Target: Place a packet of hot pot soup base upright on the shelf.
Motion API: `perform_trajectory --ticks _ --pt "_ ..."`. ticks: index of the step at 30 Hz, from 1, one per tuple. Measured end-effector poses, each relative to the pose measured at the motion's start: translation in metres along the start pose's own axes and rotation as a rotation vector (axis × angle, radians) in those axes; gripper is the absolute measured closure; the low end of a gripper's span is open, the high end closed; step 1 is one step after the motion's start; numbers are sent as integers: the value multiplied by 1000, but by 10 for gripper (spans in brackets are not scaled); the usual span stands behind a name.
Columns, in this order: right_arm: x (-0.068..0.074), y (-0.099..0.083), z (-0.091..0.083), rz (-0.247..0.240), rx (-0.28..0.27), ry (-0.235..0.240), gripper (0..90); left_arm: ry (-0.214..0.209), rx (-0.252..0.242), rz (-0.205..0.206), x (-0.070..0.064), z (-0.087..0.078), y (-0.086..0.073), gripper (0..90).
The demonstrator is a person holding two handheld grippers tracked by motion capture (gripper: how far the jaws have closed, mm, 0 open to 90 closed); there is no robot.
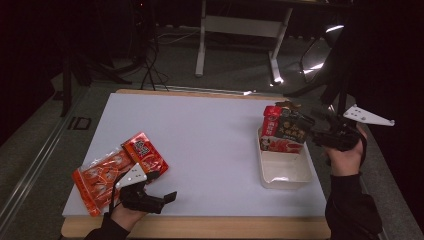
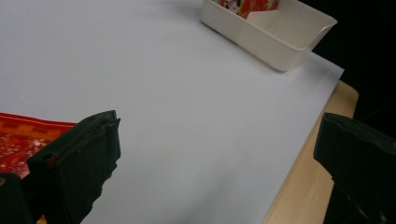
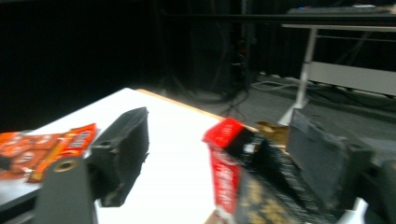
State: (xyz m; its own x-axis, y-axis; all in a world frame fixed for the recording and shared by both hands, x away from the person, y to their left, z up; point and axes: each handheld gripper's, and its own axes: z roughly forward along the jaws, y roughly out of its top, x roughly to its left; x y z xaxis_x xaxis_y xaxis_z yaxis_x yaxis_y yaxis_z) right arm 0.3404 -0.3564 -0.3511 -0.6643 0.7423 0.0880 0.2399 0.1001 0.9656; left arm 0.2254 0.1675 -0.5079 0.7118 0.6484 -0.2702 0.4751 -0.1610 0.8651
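White table top (image 1: 210, 145), wood edge showing at 6 o'clock. Far left, at about 8 o'clock on the table: two orange-red snack packets (image 1: 117, 167), lying flat, overlapping. Left gripper (image 1: 159, 198) sits just beside them at 5 o'clock of the packets, jaws wide apart, holding nothing, pointing toward 3 o'clock; one jaw hangs over a packet edge in the left gripper view. Bare table in the middle, nothing in the way. At 3 o'clock: white tray (image 1: 286, 172), with red-and-black snack bags (image 1: 284, 131) standing upright in its far end. Right gripper (image 1: 316, 131) at the bags' 3 o'clock side, jaws open, one jaw close against a bag, contact unclear.
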Motion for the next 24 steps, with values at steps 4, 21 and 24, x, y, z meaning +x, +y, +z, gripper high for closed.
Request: perform_trajectory --ticks 4,21,24 --pt "16 -5 1 0 -6 48 142 -4 10 -4 2 0 0 11" --pt "79 -51 5 -4 47 226 172 17 21 -4 18 -22 9 76" --pt "86 -58 6 -9 69 236 172 37 8 -2 25 -33 12 140"
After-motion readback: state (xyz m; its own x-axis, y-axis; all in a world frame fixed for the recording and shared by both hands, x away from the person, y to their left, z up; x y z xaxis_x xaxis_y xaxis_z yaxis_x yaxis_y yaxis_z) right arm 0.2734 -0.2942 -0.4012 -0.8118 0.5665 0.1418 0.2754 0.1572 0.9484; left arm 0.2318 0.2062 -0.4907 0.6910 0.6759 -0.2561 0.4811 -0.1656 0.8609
